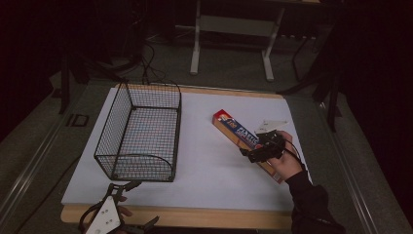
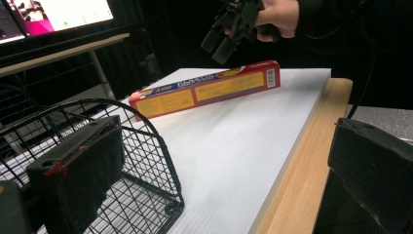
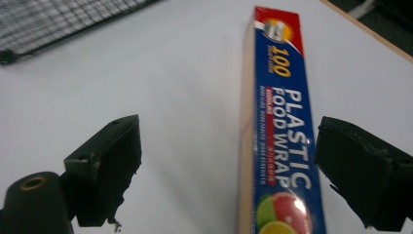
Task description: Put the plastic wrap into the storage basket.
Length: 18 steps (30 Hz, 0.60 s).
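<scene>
While your right gripper [image 1: 253, 155] hangs over the plastic wrap box [image 1: 239, 132], nothing has yet been lifted — the job looks barely begun.

Scene: a white board [image 1: 204, 161] on a wooden table, a wire basket [image 1: 139, 134] on its left half, the box lying flat on its right half, well apart from the basket.

Right gripper: your jaws stand wide apart and hold nothing; in the right gripper view the box [image 3: 280, 122] lies between them, nearer the right-hand jaw, with white board showing on the other side.

Left gripper: your left gripper [image 1: 119, 187] waits at the near edge of the board, just beside the basket's near end; its jaws are spread and empty, with the basket rim [image 2: 122, 105] in front of one of them.

Done so far: the approach to the box, by the look of it.

Left to do: close on the box, raise it, carry it left — presumably into the basket, which looks empty.

Watch for: the box is long and lies slantwise, so a grip near its middle should keep it from tipping.
</scene>
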Motion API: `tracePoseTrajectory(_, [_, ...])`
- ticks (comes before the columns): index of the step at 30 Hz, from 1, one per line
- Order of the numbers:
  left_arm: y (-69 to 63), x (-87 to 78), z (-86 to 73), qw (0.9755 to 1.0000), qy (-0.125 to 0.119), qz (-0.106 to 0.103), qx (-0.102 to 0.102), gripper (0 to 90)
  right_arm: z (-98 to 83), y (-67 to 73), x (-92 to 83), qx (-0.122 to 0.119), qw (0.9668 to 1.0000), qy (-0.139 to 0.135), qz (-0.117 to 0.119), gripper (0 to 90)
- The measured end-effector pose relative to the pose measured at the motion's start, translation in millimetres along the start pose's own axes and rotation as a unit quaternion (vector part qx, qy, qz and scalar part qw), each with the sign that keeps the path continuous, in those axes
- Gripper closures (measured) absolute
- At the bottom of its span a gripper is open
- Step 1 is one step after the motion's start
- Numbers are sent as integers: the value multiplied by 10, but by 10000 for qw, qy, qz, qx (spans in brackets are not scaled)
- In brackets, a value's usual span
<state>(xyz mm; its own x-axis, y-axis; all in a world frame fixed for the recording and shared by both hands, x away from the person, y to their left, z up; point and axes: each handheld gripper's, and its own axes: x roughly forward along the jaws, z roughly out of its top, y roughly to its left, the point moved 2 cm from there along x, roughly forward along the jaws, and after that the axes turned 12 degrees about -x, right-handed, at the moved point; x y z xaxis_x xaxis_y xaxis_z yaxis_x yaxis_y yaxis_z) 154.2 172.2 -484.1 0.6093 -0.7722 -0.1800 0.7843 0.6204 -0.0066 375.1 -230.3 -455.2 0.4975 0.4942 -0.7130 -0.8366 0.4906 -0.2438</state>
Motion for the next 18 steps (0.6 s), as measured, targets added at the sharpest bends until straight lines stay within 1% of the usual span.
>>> tracePoseTrajectory(3, [-2,4,-1,10000,18,-4,24,6,-10,-81,58,118,9998,140,0,94])
tracePoseTrajectory(5, [-3,8,-4,10000,46,24,79,6,-19,-122,92,179,9996,230,-14,94])
tracePoseTrajectory(6, [-3,9,-6,9999,57,20,91,6,-25,-144,108,171,9995,257,-83,94])
tracePoseTrajectory(7, [-5,10,-8,10000,61,6,78,6,-30,-165,124,216,9994,265,-52,93])
tracePoseTrajectory(8, [-5,9,-7,10000,60,1,74,6,-38,-187,140,248,9992,323,19,93])
tracePoseTrajectory(9, [-4,8,-6,10000,53,2,75,6,-46,-209,159,278,9990,356,12,94])
tracePoseTrajectory(11, [-3,5,-6,10000,46,1,58,6,-62,-250,192,325,9984,443,116,93])
tracePoseTrajectory(15, [-1,4,-6,10000,38,-4,37,6,-83,-330,263,402,9971,631,113,94])
tracePoseTrajectory(16, [-1,5,-7,10000,42,-10,38,6,-86,-351,282,438,9966,676,172,94])
tracePoseTrajectory(18, [-1,8,-8,10000,54,-11,56,6,-91,-393,322,447,9958,788,163,94])
